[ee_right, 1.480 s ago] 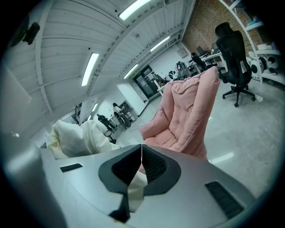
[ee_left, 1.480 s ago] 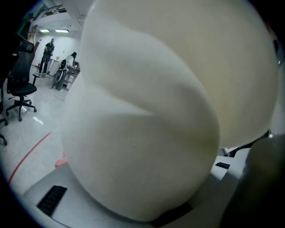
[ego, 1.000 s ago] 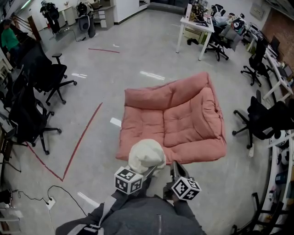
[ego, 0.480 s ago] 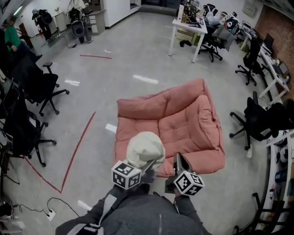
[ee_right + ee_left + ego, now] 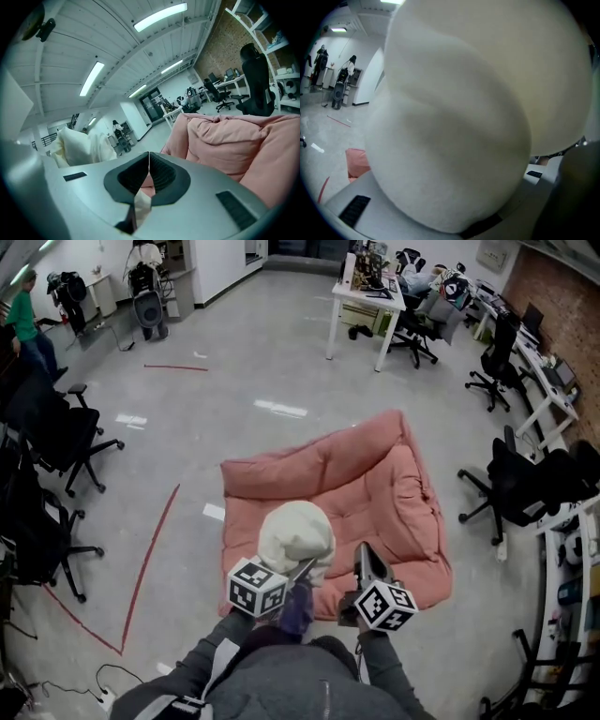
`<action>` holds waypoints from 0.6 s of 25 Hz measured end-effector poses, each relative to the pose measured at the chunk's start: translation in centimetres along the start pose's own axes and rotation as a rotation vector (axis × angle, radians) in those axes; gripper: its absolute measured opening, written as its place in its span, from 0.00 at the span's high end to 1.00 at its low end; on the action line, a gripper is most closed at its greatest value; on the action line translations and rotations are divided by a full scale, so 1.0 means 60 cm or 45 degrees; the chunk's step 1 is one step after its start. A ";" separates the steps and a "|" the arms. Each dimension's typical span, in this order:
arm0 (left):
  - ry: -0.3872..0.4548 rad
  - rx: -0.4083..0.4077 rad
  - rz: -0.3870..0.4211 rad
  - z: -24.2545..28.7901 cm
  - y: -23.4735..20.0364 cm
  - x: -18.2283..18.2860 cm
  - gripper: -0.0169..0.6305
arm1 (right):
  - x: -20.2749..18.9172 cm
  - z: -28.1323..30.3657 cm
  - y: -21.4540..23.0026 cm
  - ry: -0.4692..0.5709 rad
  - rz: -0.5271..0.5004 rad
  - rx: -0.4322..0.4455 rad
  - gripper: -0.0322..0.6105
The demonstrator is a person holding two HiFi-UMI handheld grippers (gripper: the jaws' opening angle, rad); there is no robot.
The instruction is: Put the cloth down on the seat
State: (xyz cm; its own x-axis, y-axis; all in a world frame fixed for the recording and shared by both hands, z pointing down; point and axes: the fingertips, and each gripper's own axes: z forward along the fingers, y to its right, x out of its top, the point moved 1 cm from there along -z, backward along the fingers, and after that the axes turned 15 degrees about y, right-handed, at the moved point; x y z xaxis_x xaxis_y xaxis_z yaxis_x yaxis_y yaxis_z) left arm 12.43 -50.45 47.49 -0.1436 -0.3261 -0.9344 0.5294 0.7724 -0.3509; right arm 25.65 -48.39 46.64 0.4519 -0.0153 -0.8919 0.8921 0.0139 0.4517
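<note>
Cream cloth [image 5: 296, 532], bunched into a rounded bundle, sits just below the centre of the head view, clamped in the left gripper [image 5: 307, 565]. In the left gripper view the bundle fills almost the whole frame between the jaws. It is held up rather than laid down, and from above it overlaps the lower left part of the seat [image 5: 375, 488] – a wide, quilted pink cushion with a raised back, lying on the pale grey floor [image 5: 234, 362].

The right gripper [image 5: 362, 554] is just to the right of the cloth, over the seat's near edge. Its jaws are closed tip to tip; a pale scrap shows in the gap lower down, but what it is cannot be told.

Grey sleeves [image 5: 300, 681] of the person holding both tools fill the bottom centre. Red tape [image 5: 150, 554] crosses the floor at lower left. Black office chairs [image 5: 56, 432] stand along the left and right edges, and a white desk [image 5: 366, 301] is at top centre – a person in a green top [image 5: 23, 306] stands at upper left
</note>
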 end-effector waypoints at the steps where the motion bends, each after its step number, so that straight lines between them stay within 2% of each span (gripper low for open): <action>1: -0.011 -0.012 -0.001 0.008 -0.001 -0.004 0.65 | -0.002 0.002 0.006 -0.005 -0.009 -0.011 0.94; 6: -0.071 -0.030 -0.027 0.051 -0.023 -0.035 0.65 | -0.008 0.024 0.038 -0.022 -0.083 -0.060 0.94; 15: -0.129 0.038 -0.018 0.147 -0.085 -0.111 0.65 | -0.043 0.077 0.117 -0.113 -0.143 -0.079 0.94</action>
State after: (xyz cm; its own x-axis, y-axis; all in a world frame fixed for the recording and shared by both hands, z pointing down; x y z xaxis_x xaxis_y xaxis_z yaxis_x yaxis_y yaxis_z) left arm 18.03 -57.03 56.05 -0.0670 -0.3912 -0.9178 0.5531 0.7511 -0.3605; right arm 30.76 -52.89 52.17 0.3506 -0.1087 -0.9302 0.9362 0.0690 0.3447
